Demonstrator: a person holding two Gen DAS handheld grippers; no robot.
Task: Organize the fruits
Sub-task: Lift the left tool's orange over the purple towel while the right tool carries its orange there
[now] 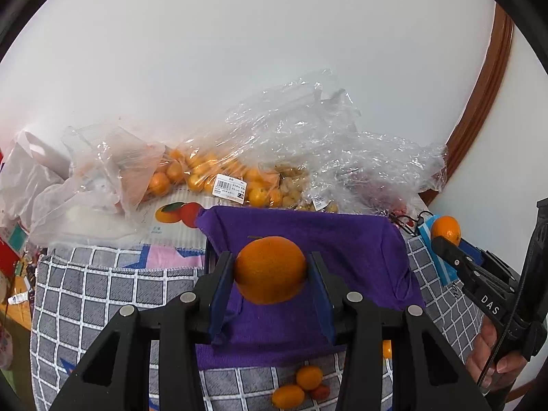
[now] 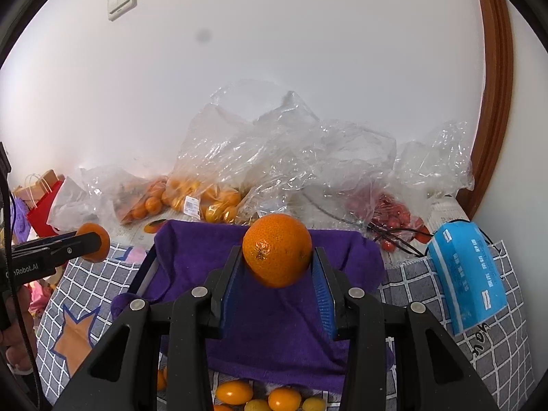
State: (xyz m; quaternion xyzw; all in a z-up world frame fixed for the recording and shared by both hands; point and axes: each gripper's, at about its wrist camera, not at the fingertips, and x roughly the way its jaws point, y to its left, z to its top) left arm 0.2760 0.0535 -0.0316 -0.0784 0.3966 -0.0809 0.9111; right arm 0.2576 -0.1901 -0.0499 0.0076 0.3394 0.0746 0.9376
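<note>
So I've got one orange in each hand right now. My left gripper (image 1: 272, 269) is pinching a mandarin orange (image 1: 270, 269) between its blue pads, held up above the purple cloth (image 1: 308, 239) that's draped over what looks like a box or tray. My right gripper (image 2: 278, 255) is clamped on a second orange (image 2: 276, 249), also hanging over that same purple cloth (image 2: 274, 325), a bit nearer its far edge. From the left camera I can see the right gripper off to the side with its orange poking out past the fingertips.

Below the near edge of the cloth there's a little bunch of kumquats (image 2: 260, 395) lying on the grey checked blanket (image 2: 479, 352). Further back against the white wall sit crinkly clear plastic bags: one full of small orange fruit (image 1: 205, 174) with a price sticker, one on the right with red cherry tomatoes (image 2: 394, 212). A blue packet (image 2: 467, 274) lies on the blanket to the right of the cloth.
</note>
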